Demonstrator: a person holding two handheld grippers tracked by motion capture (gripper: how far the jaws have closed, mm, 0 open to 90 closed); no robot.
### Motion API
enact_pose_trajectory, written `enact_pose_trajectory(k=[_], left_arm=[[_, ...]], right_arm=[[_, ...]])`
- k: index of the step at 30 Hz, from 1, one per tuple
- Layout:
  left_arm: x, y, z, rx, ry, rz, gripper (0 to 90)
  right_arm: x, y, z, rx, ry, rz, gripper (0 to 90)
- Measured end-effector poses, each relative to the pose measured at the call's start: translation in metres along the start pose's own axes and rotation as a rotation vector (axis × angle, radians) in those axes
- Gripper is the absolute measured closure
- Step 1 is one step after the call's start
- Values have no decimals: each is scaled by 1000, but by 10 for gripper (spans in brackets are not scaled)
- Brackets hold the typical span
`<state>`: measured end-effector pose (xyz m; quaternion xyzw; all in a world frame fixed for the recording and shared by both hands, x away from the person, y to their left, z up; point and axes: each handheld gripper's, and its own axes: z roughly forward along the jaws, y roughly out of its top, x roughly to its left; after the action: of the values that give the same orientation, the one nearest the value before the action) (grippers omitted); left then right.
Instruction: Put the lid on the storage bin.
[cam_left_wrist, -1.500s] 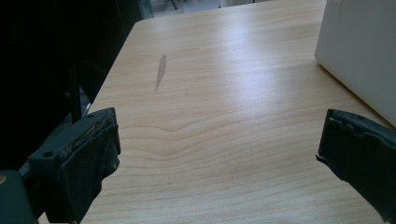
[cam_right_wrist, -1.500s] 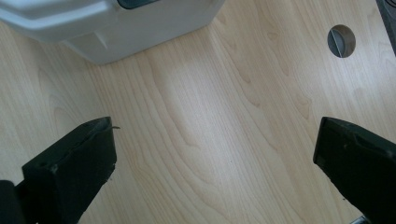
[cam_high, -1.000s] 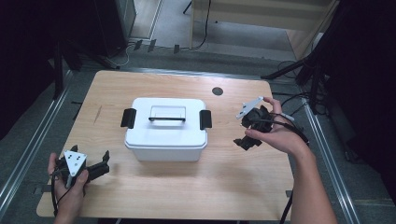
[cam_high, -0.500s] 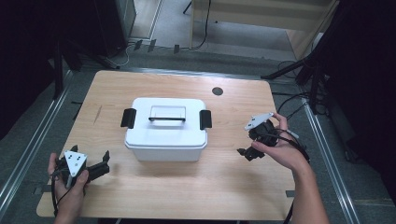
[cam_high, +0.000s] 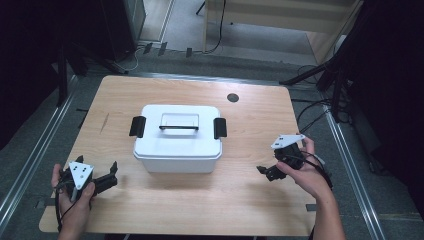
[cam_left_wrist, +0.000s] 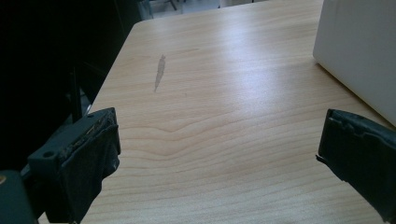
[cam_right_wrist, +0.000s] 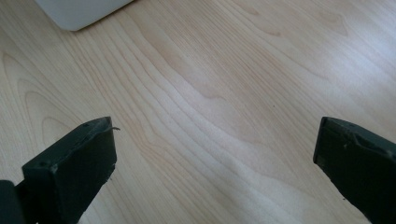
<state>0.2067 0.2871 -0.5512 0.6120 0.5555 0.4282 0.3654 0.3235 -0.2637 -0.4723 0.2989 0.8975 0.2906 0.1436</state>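
White storage box (cam_high: 177, 137) w/ black side latches and top handle (cam_high: 178, 127) sits mid-table, lid on. Left gripper (cam_high: 111, 176) near-left of box, jaws wide apart, holding nothing. Right gripper (cam_high: 264, 171) near-right, jaws spread too, empty, tipped down at wood. Step, prob: approach, both well apart from box. Next: bring jaws to latches, one per side. Surface: light wood table (cam_high: 250, 200), grey scuff (cam_left_wrist: 159, 72) left side. Room dark; cables on floor beyond.
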Motion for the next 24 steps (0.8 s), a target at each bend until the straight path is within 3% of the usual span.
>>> enact_pose_trajectory(k=[4, 8, 15, 24], left_arm=[[0, 0, 0, 1, 1, 0, 0], [0, 0, 0, -3, 2, -4, 0], [0, 0, 0, -7, 1, -1, 0], [0, 0, 0, -4, 1, 5, 0]], right_arm=[[1, -13, 1, -34, 7, 37, 0], [4, -23, 3, -48, -9, 42, 0], [8, -44, 5, -104, 24, 97, 0], [9, -73, 3, -165, 1, 168, 0]])
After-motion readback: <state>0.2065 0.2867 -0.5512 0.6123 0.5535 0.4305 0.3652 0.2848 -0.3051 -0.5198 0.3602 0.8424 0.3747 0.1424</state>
